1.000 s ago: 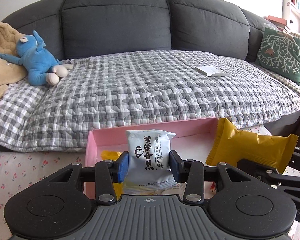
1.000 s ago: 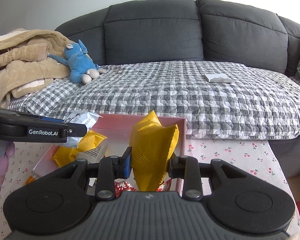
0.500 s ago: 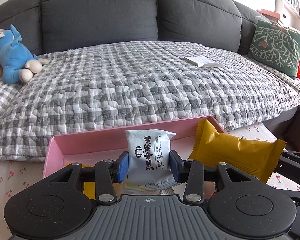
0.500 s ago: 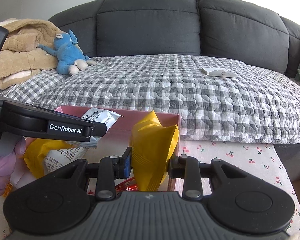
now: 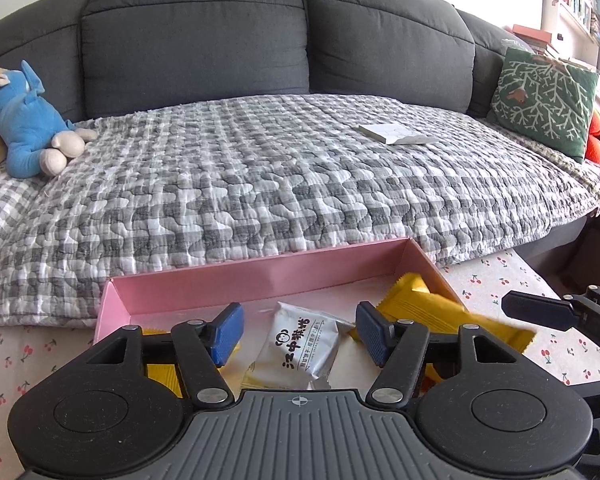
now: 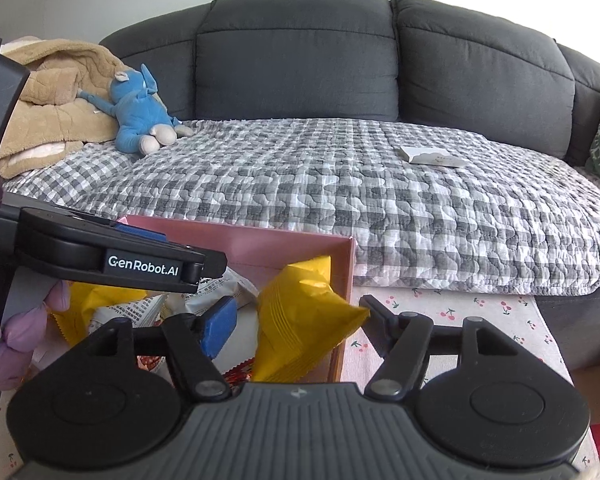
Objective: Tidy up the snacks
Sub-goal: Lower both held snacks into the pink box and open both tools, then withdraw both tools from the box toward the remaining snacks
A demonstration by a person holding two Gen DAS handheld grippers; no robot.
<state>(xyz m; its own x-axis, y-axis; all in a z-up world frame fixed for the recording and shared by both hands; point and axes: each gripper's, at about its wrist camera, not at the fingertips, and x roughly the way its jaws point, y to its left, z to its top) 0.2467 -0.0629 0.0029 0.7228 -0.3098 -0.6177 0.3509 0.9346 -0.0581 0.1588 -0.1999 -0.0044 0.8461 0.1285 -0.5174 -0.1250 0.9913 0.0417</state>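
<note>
Your left gripper has its jaws spread wide, gripping nothing. Between them, the silver-white snack packet lies in the pink box, clear of both blue pads. A yellow packet rests at the box's right side, overlapping its right wall. The box sits on the cherry-print desk before the checked sofa cover.
</note>
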